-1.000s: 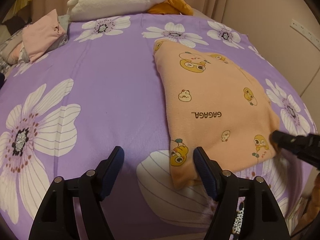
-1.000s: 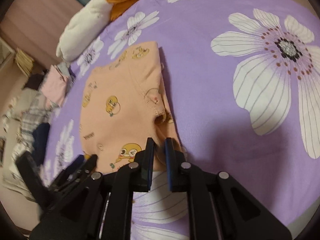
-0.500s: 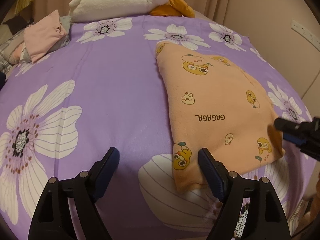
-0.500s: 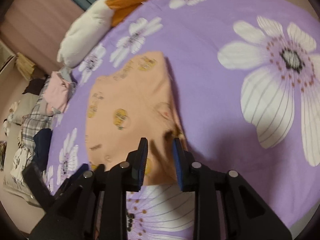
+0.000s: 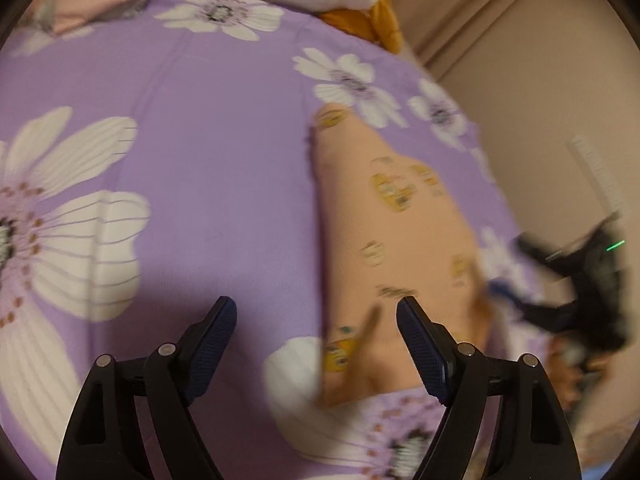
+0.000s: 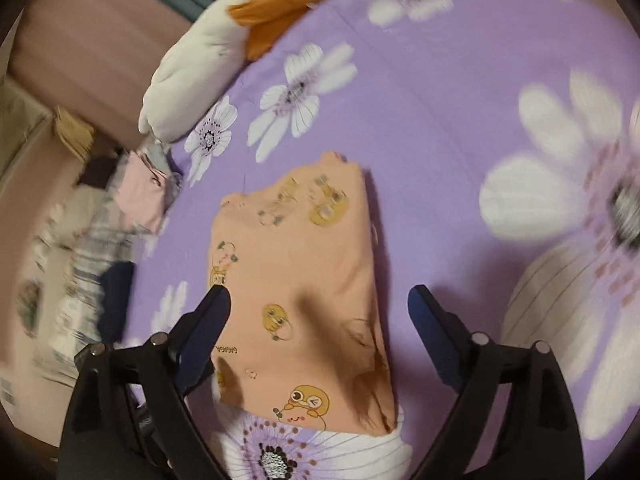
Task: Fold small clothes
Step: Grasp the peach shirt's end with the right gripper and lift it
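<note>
— Where's the orange garment (image 6: 304, 292)?
— Flat on the bed (image 6: 432, 128), below and between the right tongs (image 6: 320, 296), whose jaws have just been opening wide, holding nothing.
— And the left tongs (image 5: 316, 308)?
— Wide too, empty; the garment's edge lies beneath them.

The sheet (image 6: 420, 128) ahead of the gripper is purple with big white flowers. The garment (image 6: 304, 280) is peach with yellow cartoon ducks. The pillow (image 6: 196, 76) beyond is white with an orange patch.
</note>
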`<action>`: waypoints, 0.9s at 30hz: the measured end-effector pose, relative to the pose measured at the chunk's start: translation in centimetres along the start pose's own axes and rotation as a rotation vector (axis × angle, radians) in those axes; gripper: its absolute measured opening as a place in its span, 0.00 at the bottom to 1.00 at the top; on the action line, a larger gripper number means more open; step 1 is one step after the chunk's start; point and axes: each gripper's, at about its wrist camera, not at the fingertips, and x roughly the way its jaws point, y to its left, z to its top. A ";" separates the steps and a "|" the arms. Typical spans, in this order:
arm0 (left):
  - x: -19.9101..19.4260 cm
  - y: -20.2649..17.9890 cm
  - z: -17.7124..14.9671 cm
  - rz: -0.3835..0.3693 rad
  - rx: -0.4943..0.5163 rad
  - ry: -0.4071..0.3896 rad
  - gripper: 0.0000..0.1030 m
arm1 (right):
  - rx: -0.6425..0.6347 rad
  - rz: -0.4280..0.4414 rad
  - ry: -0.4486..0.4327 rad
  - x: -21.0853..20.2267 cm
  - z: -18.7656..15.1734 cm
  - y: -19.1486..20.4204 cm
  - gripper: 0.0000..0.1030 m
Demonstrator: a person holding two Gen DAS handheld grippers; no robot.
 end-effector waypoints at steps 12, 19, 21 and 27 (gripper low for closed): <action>7.2 -1.3 4.5 -0.434 -0.072 0.251 0.99 | 0.068 0.328 0.128 3.8 -0.1 -3.2 0.88; 9.6 -3.8 5.2 -0.528 -0.011 0.326 0.97 | 0.116 0.402 0.190 6.4 0.0 -1.9 0.70; 9.8 -4.9 4.5 -0.414 0.028 0.311 0.71 | 0.168 0.378 0.185 6.6 0.0 -2.3 0.55; 10.9 -5.6 3.8 -0.258 0.033 0.268 0.40 | 0.216 0.336 0.139 7.0 -0.7 -4.2 0.19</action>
